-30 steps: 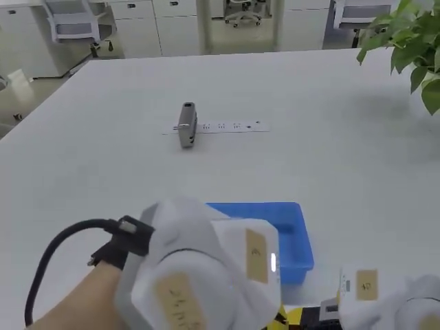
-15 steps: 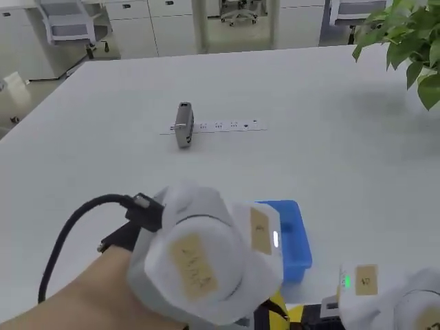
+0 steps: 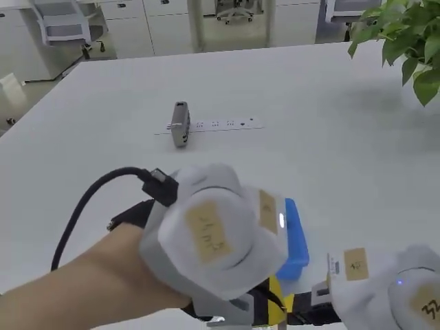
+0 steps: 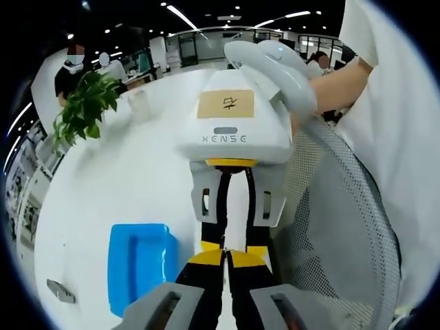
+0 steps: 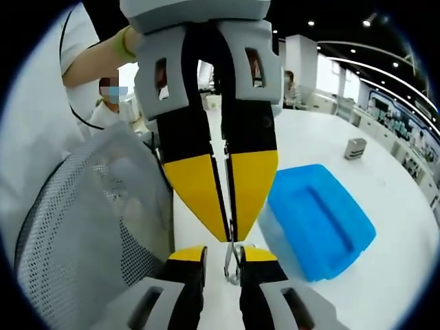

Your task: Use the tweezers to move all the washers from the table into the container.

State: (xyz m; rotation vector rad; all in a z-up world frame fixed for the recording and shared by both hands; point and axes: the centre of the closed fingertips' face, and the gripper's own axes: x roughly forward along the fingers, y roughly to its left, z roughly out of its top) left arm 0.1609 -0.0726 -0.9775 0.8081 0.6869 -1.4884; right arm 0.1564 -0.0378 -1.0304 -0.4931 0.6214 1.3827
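The left hand-held gripper [image 5: 230,232] has swung across to meet the right hand-held gripper [image 5: 223,260] tip to tip. It clamps the tweezers [image 5: 232,267], while the right's jaws stand slightly parted around their end. This looks like a handover, just beside the blue container [image 3: 294,244] on the counter [image 3: 309,137].

Left gripper [image 5: 229,230] housing covers most of blue container [image 3: 294,235] in head view; right end peeks out, interior unseen there. Right gripper [image 5: 223,265] cut off by bottom edge of head view, jaws largely hidden under left housing. Tweezers [image 5: 232,262]: thin metal sliver pinched in left gripper's closed jaws, most of length hidden between them; whether right gripper grips it too, unclear. Potted plant [image 3: 405,41] cropped at top right. Power strip [image 3: 220,126] sockets too small to make out.
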